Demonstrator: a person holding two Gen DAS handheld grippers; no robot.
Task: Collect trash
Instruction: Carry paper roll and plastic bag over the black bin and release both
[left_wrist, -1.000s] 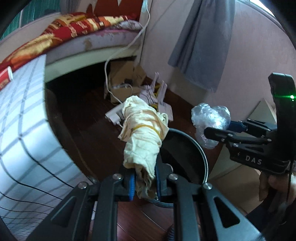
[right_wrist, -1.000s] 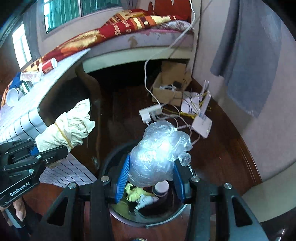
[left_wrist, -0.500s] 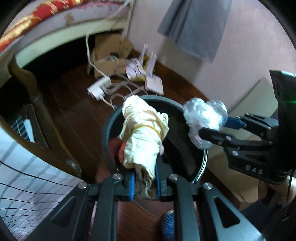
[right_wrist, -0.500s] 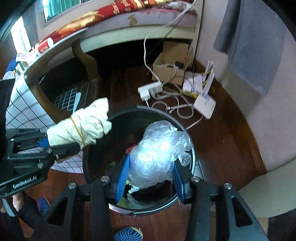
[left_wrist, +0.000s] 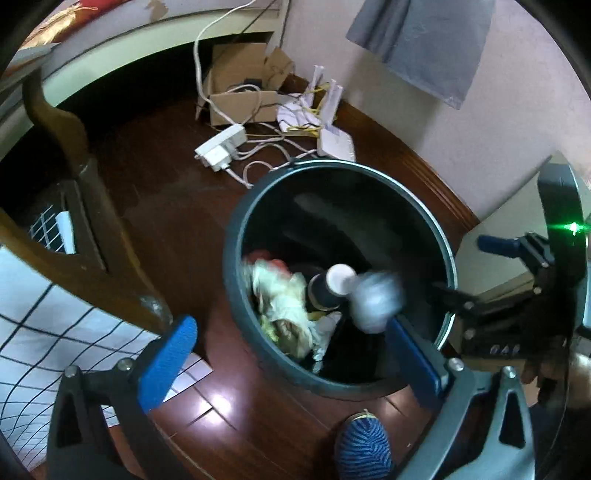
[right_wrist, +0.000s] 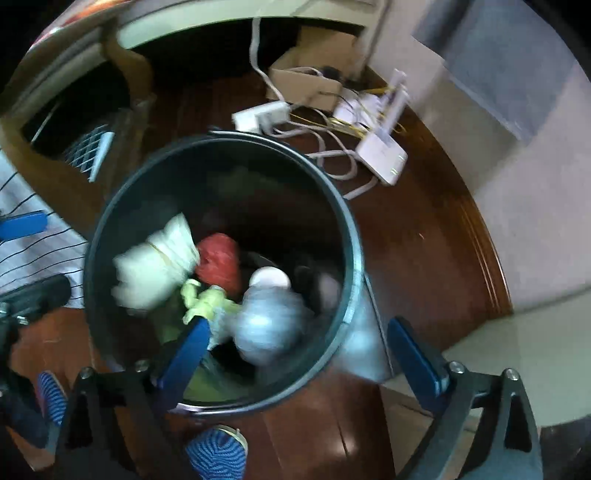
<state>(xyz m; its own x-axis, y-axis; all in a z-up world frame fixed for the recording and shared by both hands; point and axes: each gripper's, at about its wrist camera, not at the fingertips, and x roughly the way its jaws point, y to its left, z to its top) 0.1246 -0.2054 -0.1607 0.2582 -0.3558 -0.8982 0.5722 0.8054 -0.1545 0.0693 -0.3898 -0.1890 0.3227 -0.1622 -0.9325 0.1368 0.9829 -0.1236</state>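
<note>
Both hand-held grippers, left (left_wrist: 291, 358) and right (right_wrist: 299, 354), are hanging released with jaws spread wide above the bin (left_wrist: 236, 236). Just ahead of their fingers, the cloth wad (right_wrist: 155, 269) and the plastic wad (right_wrist: 266, 325), both blurred, are sitting inside the bin among other trash.

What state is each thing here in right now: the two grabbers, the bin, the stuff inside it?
Left gripper: open, holding nothing, above the bin.
Right gripper: open, holding nothing.
Trash bin: upright, no lid on it, partly filled.
Cream cloth bundle: blurred, inside the bin's mouth, free of the grippers.
Clear plastic wad: blurred, inside the bin.
Cardboard box: flaps open, cables running in.
Power strip: on the floor, plugs in it.
</note>
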